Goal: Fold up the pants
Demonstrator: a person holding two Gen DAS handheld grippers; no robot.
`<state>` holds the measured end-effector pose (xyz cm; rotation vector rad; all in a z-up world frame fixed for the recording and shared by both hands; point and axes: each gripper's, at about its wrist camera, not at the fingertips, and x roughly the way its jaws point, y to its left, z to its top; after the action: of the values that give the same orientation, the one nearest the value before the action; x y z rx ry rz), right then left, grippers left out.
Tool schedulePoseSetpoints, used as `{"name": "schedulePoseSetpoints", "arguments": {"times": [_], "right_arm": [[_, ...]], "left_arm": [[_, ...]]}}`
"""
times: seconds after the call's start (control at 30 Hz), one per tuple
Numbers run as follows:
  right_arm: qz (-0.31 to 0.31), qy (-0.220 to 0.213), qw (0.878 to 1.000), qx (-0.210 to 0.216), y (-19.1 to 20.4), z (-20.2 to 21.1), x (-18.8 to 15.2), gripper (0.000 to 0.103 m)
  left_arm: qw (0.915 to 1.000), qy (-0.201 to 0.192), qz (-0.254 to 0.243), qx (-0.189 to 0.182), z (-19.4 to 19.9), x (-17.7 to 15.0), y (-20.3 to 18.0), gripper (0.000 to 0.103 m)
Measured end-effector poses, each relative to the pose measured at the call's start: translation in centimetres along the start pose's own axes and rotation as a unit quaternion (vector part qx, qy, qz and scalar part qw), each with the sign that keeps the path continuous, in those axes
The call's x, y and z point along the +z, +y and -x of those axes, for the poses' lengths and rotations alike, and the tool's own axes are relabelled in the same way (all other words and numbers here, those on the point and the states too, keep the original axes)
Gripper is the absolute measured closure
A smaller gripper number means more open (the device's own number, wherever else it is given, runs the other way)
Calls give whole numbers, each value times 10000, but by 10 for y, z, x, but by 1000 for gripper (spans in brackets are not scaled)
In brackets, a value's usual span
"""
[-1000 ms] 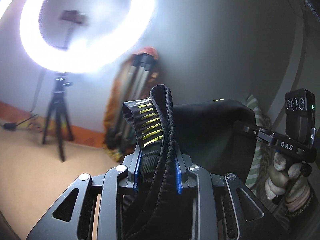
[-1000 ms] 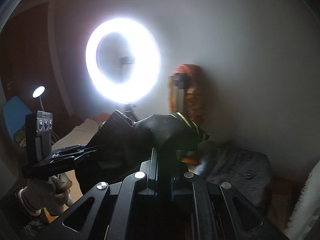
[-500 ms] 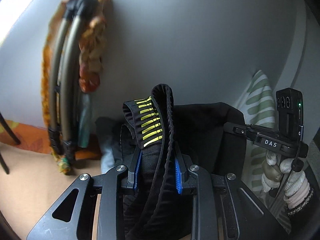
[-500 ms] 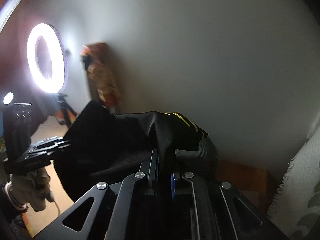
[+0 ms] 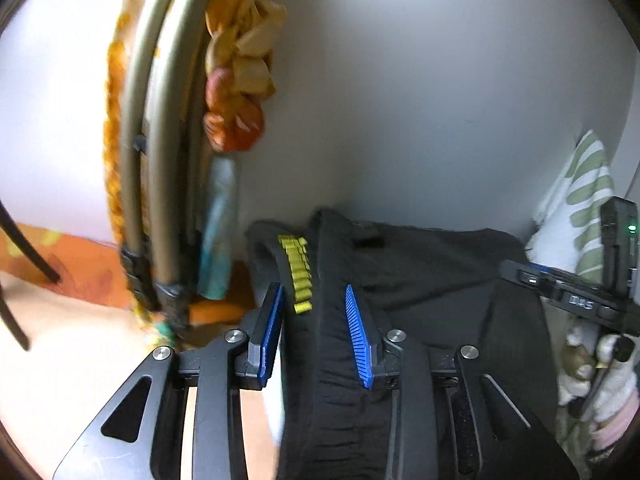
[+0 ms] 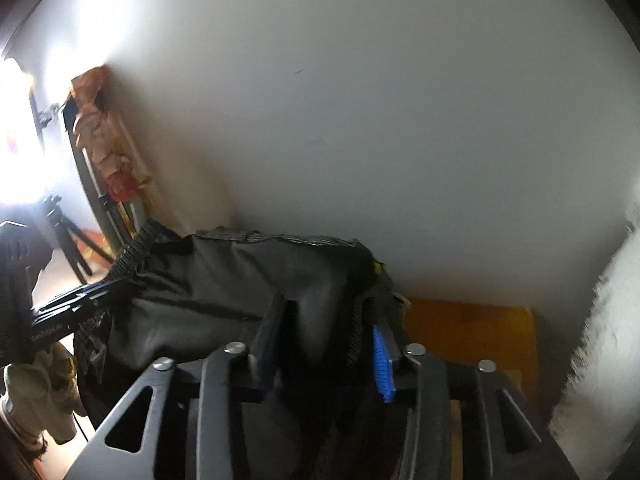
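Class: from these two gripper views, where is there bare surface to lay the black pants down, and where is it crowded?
Free: the pale surface left of the left gripper, bordered by folded frame legs. Crowded: the wall corner with the striped towel and the right gripper, where the pants bunch; both jaws are opening around them.

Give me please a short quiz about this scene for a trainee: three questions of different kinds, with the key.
1. True or false: the black pants bear yellow marks at the waistband.
2. In the left wrist view, what stands by the wall, left of the pants? A) a folded metal frame draped with orange cloth; B) a bicycle; C) a wooden ladder.
3. Fill in: the fabric between the pads of the left tool and of the right tool belongs to the ____.
Key: 1 true; 2 A; 3 pants (the jaws of both tools are opening, with the fabric between them).
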<state>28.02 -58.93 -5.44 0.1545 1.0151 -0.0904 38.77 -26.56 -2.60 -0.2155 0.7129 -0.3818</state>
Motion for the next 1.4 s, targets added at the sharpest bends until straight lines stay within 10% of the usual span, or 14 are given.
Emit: {"name": "schedulePoseSetpoints", "arguments": {"times": [0.2,0.43,0.6,0.77,0.87,1.0,1.4], "right_arm": [[-288,-110,9988,-387,-9,23,-6,46],[-1209,109,9917,431,-32,6,6,47],[-1325,-157,9879,791,-29,-6,16,92],[-426,-34,9986,-297,-6,-29,22,97],[-78,145,9970,-763,-3,-42,14,95],[-404,62,9943,-981,-19,-31,8,61],[-666,-182,9906,-1182,-14,61,-16,54]], "left_arm": [[9999,-43,-100,128,30,1,11,73],[9989,-144,-433,44,76,-14,14,73],[9973,-103,-732,8,96,-24,9,73],[9968,-6,-793,-17,100,-23,2,73],[9966,62,-825,-60,95,-29,2,73],[9962,165,-842,-123,96,-36,-1,73],[9945,225,-974,-320,124,-53,-27,73]]}}
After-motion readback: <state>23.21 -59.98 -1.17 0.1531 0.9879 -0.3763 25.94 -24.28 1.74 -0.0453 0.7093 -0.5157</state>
